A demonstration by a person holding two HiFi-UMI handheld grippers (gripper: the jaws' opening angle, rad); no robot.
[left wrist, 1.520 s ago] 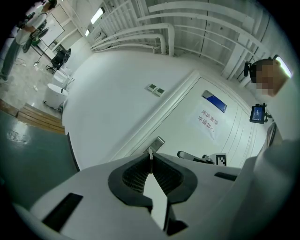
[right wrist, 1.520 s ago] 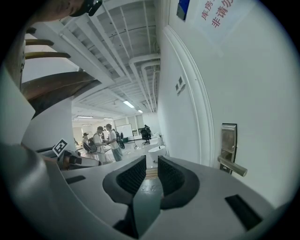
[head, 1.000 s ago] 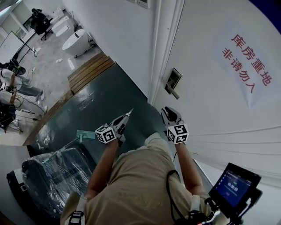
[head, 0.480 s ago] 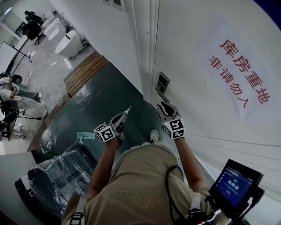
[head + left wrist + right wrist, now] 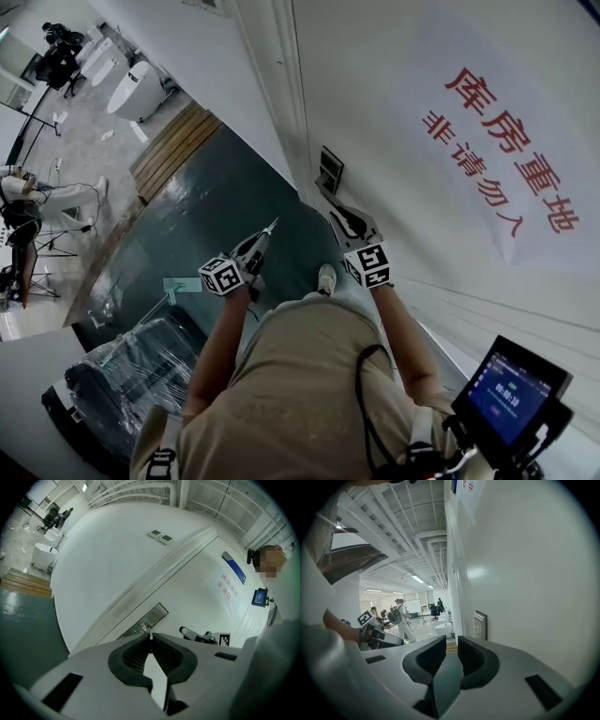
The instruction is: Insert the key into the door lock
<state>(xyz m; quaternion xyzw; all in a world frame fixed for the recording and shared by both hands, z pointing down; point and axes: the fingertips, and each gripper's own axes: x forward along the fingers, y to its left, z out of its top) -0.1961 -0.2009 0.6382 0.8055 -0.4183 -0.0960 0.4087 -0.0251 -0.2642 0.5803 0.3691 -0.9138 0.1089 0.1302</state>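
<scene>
Approaching the lock (image 5: 330,170) appears to be the step in hand. Left gripper (image 5: 150,638) is clamped on the key (image 5: 150,633), which is short of the lock. Right gripper (image 5: 449,656) stands narrowly apart, empty. Next move calls for aligning the key tip with the keyhole, which cannot be made out yet.

Large open indoor work hall with a storeroom off it. Indicators:
- white door (image 5: 422,56) with a red Chinese notice (image 5: 506,159) marking a storeroom, no entry;
- dark green floor (image 5: 211,220) and a low wooden platform (image 5: 173,150);
- white bathtub (image 5: 133,86) standing loose on bare floor;
- exposed ceiling pipes (image 5: 433,541) and strip lights (image 5: 417,579);
- people (image 5: 401,616) standing in the open area beyond.
</scene>
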